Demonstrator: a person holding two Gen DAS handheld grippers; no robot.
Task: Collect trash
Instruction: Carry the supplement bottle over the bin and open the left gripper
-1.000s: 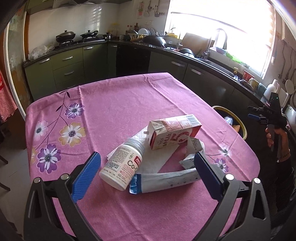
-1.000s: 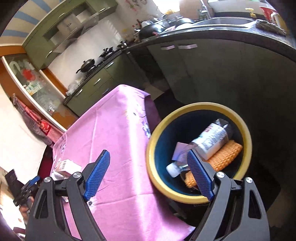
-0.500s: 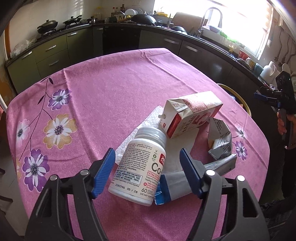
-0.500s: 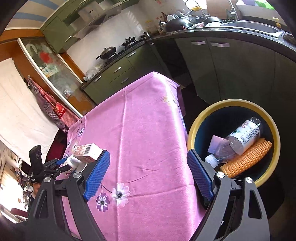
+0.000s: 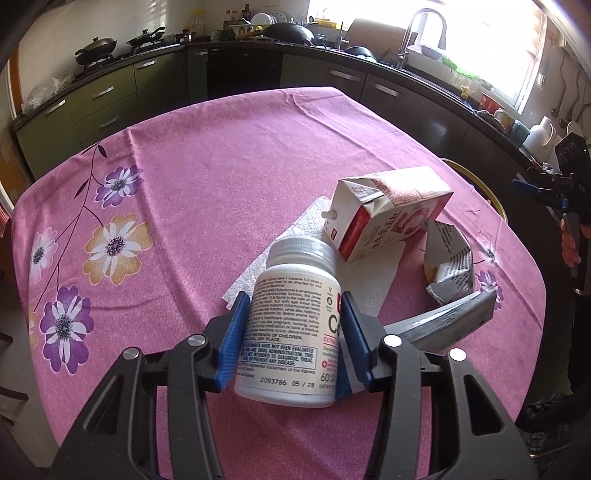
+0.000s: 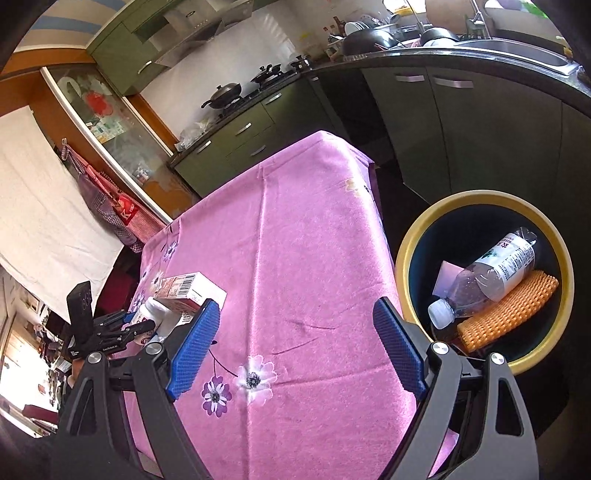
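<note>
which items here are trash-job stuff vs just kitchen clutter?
Job:
- white supplement bottle, left gripper closing on it
- milk carton
- paper towel
- crumpled carton
- grey tube
- yellow-rimmed bin, holding a plastic bottle

Lying about:
- woks on the stove
- faucet
- mugs

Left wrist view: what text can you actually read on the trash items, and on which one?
Supplement bottle, between the left tool's closing jaws:
"2093786 05 / 28"
"60"
"KEEP OUT OF THE REACH OF CHILDREN."
"Co" (large, cut off)
"EXTRA" (cut off)
Milk carton: Korean print, not legible to me.
Crumpled wrapper and grey pouch: too small to read.
</note>
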